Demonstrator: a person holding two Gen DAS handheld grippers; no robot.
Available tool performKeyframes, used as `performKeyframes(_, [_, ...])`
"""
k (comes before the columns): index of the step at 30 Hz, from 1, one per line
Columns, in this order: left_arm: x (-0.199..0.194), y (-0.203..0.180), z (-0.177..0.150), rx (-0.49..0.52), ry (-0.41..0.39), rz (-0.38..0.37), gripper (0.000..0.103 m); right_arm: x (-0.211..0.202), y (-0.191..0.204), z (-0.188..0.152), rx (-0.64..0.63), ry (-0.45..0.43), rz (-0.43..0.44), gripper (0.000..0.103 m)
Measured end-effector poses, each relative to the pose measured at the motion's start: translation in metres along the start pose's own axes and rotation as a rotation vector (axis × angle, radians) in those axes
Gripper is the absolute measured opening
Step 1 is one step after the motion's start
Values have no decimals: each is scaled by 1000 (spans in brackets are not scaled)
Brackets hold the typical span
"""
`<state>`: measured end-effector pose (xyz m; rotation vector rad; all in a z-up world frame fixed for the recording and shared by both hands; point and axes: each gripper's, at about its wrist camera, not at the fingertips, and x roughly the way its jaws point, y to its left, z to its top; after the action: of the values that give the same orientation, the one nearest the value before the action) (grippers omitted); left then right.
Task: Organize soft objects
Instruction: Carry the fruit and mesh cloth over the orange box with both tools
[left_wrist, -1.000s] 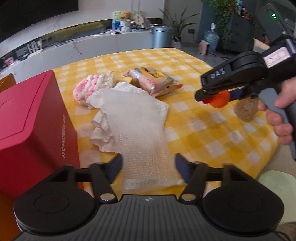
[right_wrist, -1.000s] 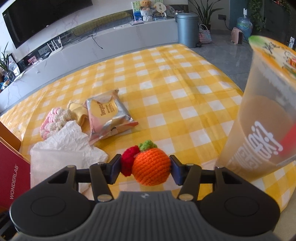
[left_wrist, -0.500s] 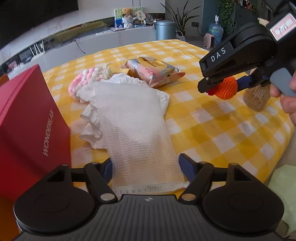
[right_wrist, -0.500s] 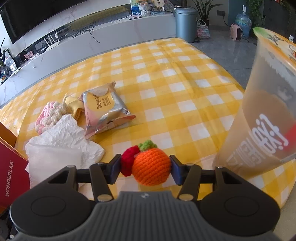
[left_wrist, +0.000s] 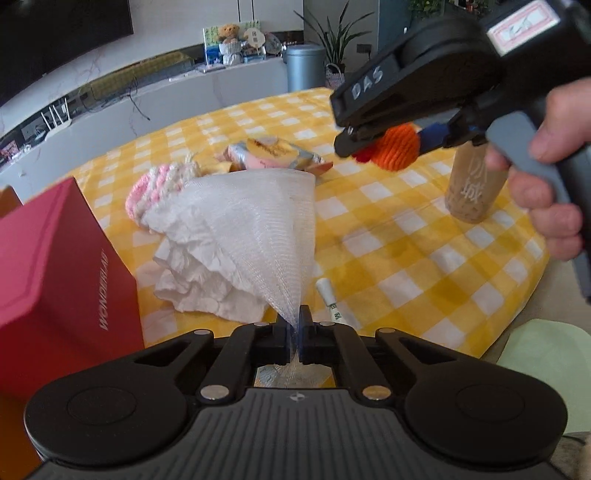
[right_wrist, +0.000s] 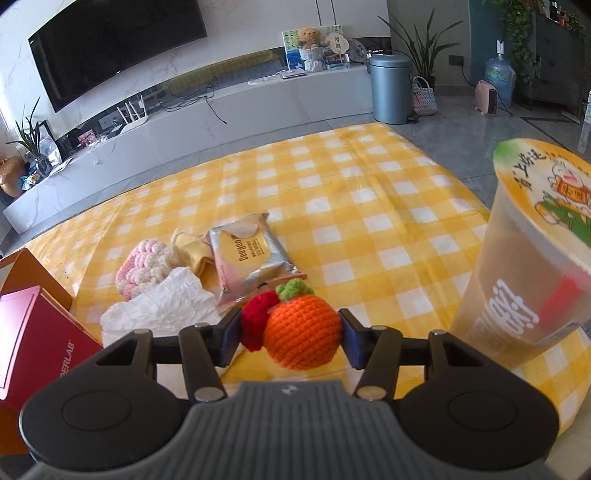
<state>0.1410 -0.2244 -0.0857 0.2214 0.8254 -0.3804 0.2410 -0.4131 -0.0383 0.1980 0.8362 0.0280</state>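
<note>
My left gripper (left_wrist: 294, 334) is shut on the near end of a white mesh cloth (left_wrist: 266, 225), which rises in a fan over crumpled white tissue (left_wrist: 192, 273). My right gripper (right_wrist: 290, 336) is shut on an orange crocheted fruit (right_wrist: 301, 336) with a red piece (right_wrist: 256, 325) beside it, held above the table; it also shows in the left wrist view (left_wrist: 397, 151). A pink-and-cream knitted item (left_wrist: 159, 184) and a snack packet (left_wrist: 273, 153) lie behind the cloth.
A red box (left_wrist: 55, 273) stands at the left on the yellow checked tablecloth (left_wrist: 406, 236). A tall drink cup (right_wrist: 535, 266) stands at the right. A small white roll (left_wrist: 328, 295) lies near the front edge.
My left gripper has shut on the mesh cloth and gathered its near end, lifting it into a fan. My right gripper has kept hold of the orange fruit and moved closer.
</note>
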Motion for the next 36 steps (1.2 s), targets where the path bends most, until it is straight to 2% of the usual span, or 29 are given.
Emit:
performKeyframes(8, [-54,10,22,-5,-106,-22,4,-21,15,8,-29,-62,23,55])
performKeyframes(18, [-119,46,43,-18,-228,12,4,-73,40,17,4,-216,89,55])
performKeyframes(23, [-139,68,44,-34,-235,-67,4,-104,61,19,44,-335,93,55])
performKeyframes(25, [-147,76,43,-21,-241,-74,4,-117,72,18,48,-380,110,55])
performKeyframes(32, [-179,114,33,-27,-282,-6,4,-143,122,15,-34,-466,192,55])
performKeyframes(36, [-188,139,21,-52,-297,14,4,-144,155,8,-84,-468,265,55])
